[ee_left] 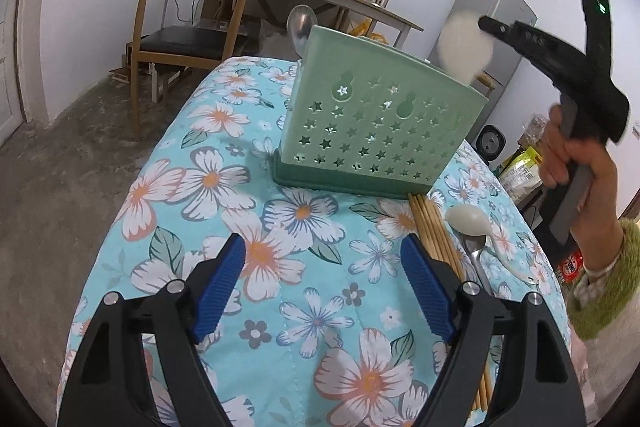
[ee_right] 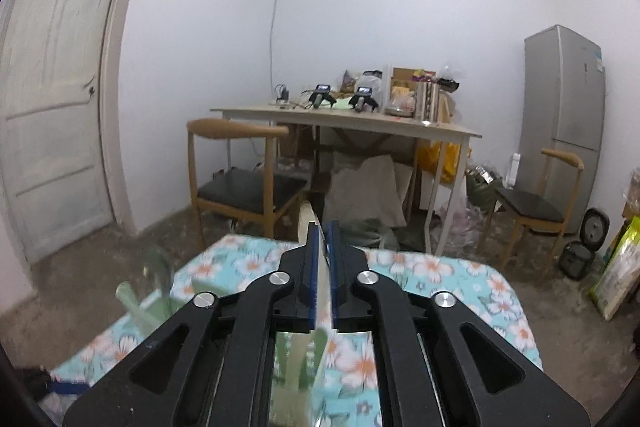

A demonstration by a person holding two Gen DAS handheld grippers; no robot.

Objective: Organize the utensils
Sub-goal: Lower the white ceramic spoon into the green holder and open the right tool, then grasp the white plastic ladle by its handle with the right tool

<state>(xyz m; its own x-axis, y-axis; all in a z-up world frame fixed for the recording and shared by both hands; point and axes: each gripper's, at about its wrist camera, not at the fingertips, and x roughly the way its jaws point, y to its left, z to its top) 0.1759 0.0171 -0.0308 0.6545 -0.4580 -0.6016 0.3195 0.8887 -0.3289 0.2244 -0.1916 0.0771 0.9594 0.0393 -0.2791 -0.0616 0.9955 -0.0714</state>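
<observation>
The left tongs [ee_left: 324, 255] hang apart over the flowered cloth [ee_left: 208, 183] of the desk, with nothing between the blue pads [ee_left: 222, 279]. Beyond them stands the green utensil holder [ee_left: 372, 115], upright on its darker base. A metal spoon [ee_left: 300, 23] stands at its left end, bowl up and handle down inside.

A hand [ee_left: 568, 155] holds the right tongs [ee_left: 486, 25] above the holder's right end. At their tip is a blurred white spoon [ee_left: 464, 43], its bowl out past the tips. In the right wrist view the right tongs [ee_right: 324, 227] stand nearly together. The spoon's pale handle [ee_right: 306, 223] runs lengthwise between the pads and pokes out ahead. I cannot tell whether the pads press on it.

Right of the left tongs, chopsticks [ee_left: 434, 231] lie in a bundle, their long axis running from the holder's base toward the camera. Just beside them lie a second white spoon [ee_left: 468, 221] and another metal spoon [ee_left: 476, 251], bowls toward the holder.
</observation>
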